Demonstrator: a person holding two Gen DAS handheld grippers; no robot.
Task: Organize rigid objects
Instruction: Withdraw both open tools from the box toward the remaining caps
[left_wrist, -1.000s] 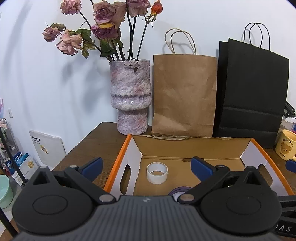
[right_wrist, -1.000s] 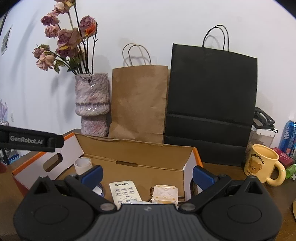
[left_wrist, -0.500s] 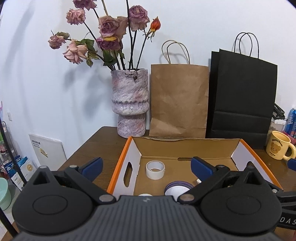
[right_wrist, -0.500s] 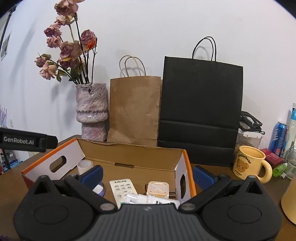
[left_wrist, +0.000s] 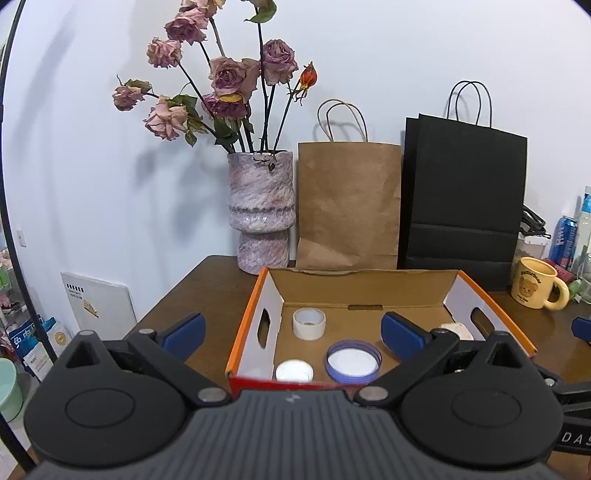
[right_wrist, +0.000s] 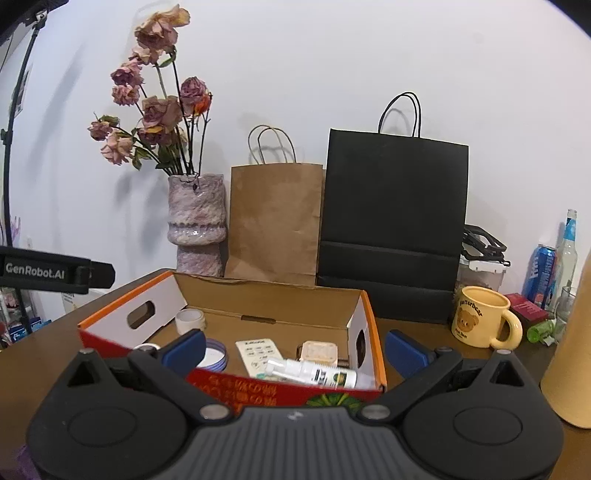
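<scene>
Both tools are spread wide and hold nothing. The left gripper (left_wrist: 291, 330) and the right gripper (right_wrist: 294, 346) hang over the near edge of an orange-rimmed cardboard box (right_wrist: 365, 301) on a brown table (left_wrist: 207, 284). Inside the box lie a tape roll (left_wrist: 309, 323) at far left, a purple lid (left_wrist: 353, 361), a white cap (left_wrist: 294, 371), a remote (right_wrist: 258, 353) and a white bottle (right_wrist: 314, 372) near right. A yellow mug (right_wrist: 482, 317) stands right of the box.
</scene>
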